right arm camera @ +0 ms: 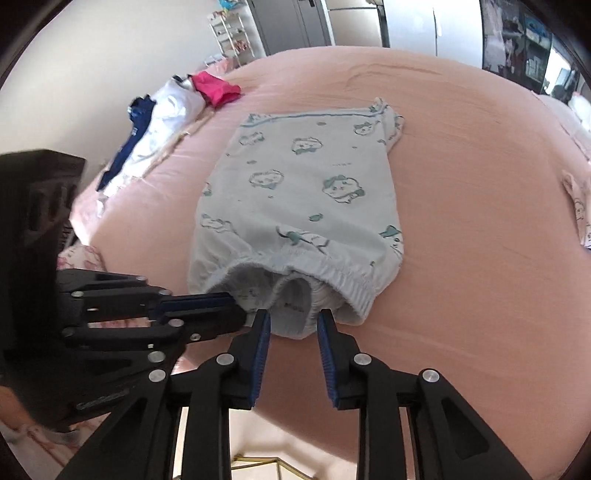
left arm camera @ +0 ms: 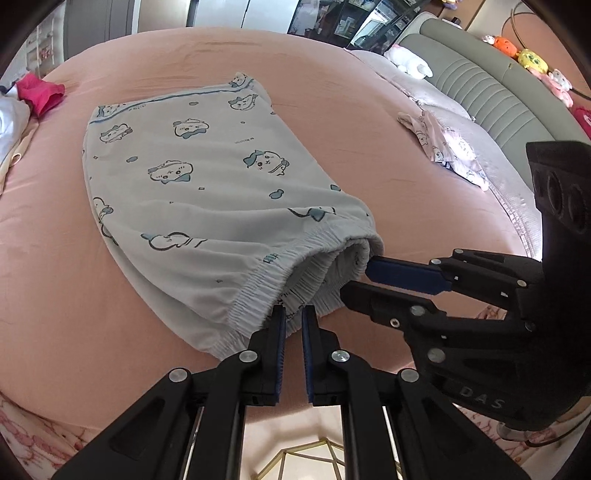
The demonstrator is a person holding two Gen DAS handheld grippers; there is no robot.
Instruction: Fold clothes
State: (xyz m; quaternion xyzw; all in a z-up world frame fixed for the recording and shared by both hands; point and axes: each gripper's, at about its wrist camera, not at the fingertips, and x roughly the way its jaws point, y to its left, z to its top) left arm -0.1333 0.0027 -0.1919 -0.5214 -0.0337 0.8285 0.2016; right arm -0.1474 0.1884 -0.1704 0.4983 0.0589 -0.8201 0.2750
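Printed shorts [left arm camera: 207,192] flat on bed [left arm camera: 332,92]; left gripper [left arm camera: 293,314] pinching waistband [left arm camera: 258,280], right gripper [right arm camera: 293,317] parted, not clamping.

A home bedroom. A pink-sheeted bed [left arm camera: 332,92] fills it, with a padded headboard [left arm camera: 480,81]. Plush toys [left arm camera: 532,61] sit far right.

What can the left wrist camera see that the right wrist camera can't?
Only the left wrist view shows the plush toys along the grey headboard. Only the right wrist view shows the navy garment and a white shelf rack. Both show the cartoon-print shorts on the pink bed, the bright pink cloth, and both hand-held grippers at the elastic waistband.
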